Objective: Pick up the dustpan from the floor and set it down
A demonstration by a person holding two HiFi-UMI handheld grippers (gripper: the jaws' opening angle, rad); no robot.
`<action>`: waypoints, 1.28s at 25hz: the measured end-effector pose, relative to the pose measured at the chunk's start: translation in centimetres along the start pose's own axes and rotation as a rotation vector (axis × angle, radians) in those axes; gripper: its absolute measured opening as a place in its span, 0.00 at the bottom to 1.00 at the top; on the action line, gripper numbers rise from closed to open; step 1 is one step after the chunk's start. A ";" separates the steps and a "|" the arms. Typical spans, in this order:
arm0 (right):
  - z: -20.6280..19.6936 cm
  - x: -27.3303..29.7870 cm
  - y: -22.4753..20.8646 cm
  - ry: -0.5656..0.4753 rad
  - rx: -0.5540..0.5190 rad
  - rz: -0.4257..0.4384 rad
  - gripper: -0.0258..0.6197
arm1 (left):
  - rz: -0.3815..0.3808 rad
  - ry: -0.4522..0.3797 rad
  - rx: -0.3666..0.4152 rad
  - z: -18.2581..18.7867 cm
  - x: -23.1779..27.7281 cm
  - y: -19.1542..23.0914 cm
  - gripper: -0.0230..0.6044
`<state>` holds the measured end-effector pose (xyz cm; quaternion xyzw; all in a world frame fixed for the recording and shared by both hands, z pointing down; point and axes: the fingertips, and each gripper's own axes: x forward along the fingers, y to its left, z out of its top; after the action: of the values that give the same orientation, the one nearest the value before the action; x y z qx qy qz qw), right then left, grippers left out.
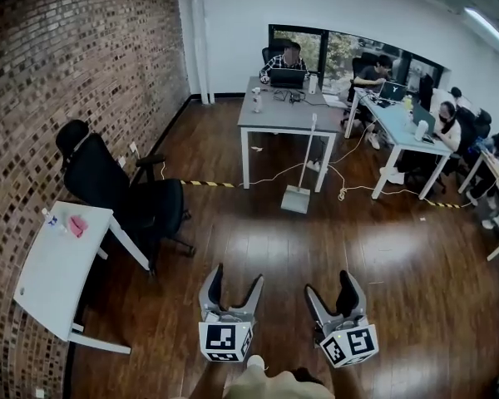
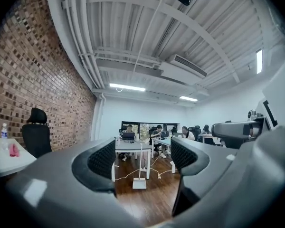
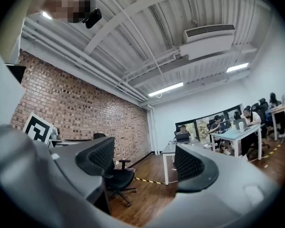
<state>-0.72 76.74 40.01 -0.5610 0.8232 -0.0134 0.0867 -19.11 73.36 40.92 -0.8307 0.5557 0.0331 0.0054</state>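
Note:
A grey dustpan [image 1: 297, 198] with a long upright handle stands on the wood floor in front of the grey desk [image 1: 283, 116], well ahead of me. The left gripper view frames the dustpan [image 2: 139, 183] far off between the jaws. My left gripper [image 1: 234, 284] is open and empty, low in the head view. Beside it on the right, my right gripper [image 1: 330, 288] is open and empty too; its own view faces the brick wall and a black chair [image 3: 115, 178]. Both grippers are far from the dustpan.
A black office chair [image 1: 121, 191] and a small white table [image 1: 56, 269] stand at the left by the brick wall. People sit at desks [image 1: 403, 130] at the back right. Cables and a yellow-black floor strip [image 1: 206, 183] run near the grey desk.

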 end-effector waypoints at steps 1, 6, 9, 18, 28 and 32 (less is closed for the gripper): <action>-0.6 0.8 -0.1 0.014 0.005 -0.004 0.64 | -0.004 0.009 -0.008 -0.5 0.8 0.5 0.58; -1.8 4.5 -2.2 0.049 -0.007 -0.032 0.64 | -0.047 0.050 -0.043 -2.5 4.4 0.9 0.58; -2.3 7.5 -3.7 0.050 -0.011 -0.037 0.63 | -0.043 0.055 -0.052 -3.2 6.9 2.0 0.58; -2.3 21.4 -10.0 -0.029 0.078 -0.006 0.62 | -0.027 0.036 -0.012 -1.8 19.5 6.6 0.58; -3.5 30.6 -18.4 -0.023 0.043 -0.025 0.62 | 0.008 -0.023 0.061 -0.4 32.4 7.1 0.57; -6.2 31.5 -19.7 0.049 0.052 -0.031 0.62 | 0.022 0.041 0.028 -3.3 34.6 7.8 0.57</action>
<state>5.25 39.82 44.41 -0.5709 0.8155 -0.0498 0.0811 -12.94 38.27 42.28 -0.8248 0.5653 0.0081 0.0053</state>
